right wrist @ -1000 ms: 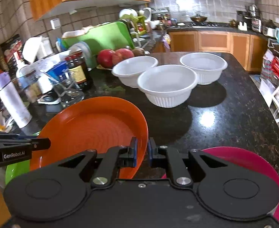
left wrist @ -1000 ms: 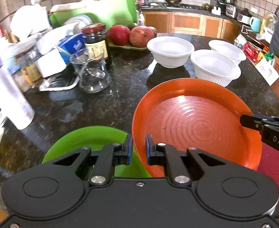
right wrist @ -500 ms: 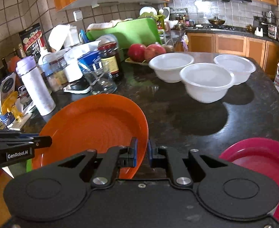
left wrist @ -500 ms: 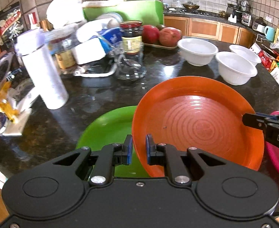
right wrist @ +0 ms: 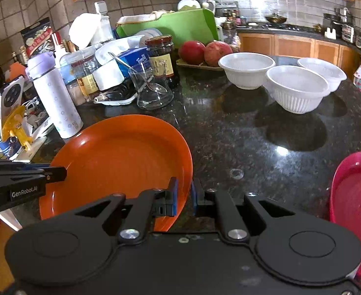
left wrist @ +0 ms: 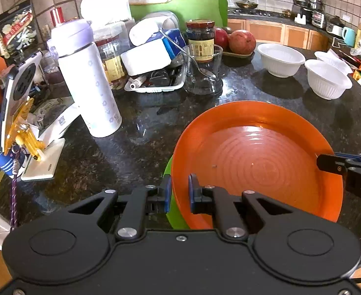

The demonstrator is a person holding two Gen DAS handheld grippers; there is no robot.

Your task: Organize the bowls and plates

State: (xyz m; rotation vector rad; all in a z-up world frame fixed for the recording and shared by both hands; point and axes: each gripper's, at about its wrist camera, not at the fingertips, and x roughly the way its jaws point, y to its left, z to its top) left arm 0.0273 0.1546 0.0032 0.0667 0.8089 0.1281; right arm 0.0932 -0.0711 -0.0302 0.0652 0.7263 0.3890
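An orange plate [left wrist: 254, 162] is held between both grippers over the dark granite counter [right wrist: 242, 142]. My left gripper [left wrist: 180, 189] is shut on its left rim, and my right gripper [right wrist: 184, 194] is shut on its right rim. Each gripper shows in the other's view, the right gripper [left wrist: 328, 163] and the left gripper [right wrist: 57, 173]. Only a sliver of a green plate [left wrist: 174, 211] shows under the orange plate's left edge. A pink plate [right wrist: 357, 209] lies on the counter to the right. Three white bowls [right wrist: 246, 70] [right wrist: 297, 87] [right wrist: 321, 70] stand farther back.
A tall white bottle [left wrist: 89, 81], a glass with a spoon [left wrist: 202, 71], a dark jar [left wrist: 201, 40], and a tray of clutter crowd the back left. A phone on a yellow stand [left wrist: 18, 103] sits at the left edge. Red fruit [left wrist: 242, 41] lies behind the bowls.
Both grippers have carried the orange plate to the left, over the green plate, which is now almost covered. The pink plate has dropped away to the right of both views.
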